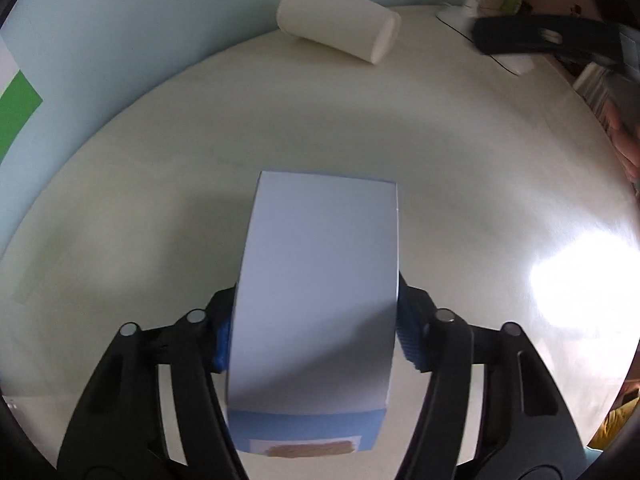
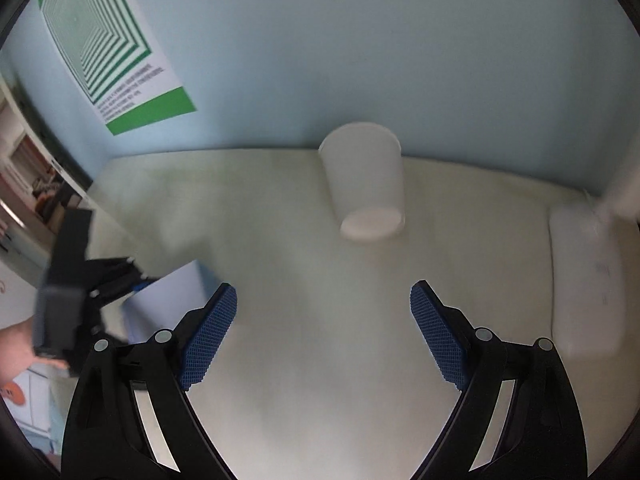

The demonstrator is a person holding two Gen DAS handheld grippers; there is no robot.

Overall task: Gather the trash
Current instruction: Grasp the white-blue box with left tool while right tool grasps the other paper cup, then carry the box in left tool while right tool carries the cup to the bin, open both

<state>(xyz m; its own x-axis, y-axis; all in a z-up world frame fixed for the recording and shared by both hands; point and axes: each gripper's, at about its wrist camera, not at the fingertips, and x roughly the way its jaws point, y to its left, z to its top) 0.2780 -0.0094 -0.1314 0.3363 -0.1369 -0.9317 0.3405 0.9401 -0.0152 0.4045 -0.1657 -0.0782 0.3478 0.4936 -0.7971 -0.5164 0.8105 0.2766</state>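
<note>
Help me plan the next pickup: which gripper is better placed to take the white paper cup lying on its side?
Right. The right gripper is open, empty and aimed at the white paper cup straight ahead. The left gripper is clamped on the pale blue cardboard box.

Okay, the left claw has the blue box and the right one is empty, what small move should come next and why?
Probably ease the right claw forward toward the white paper cup lying on its side on the cream table. Its jaws stand wide open with nothing between them, and the cup lies straight ahead, untouched. The left claw is already shut on the light blue cardboard box, so the cup looks like the remaining trash.
</note>
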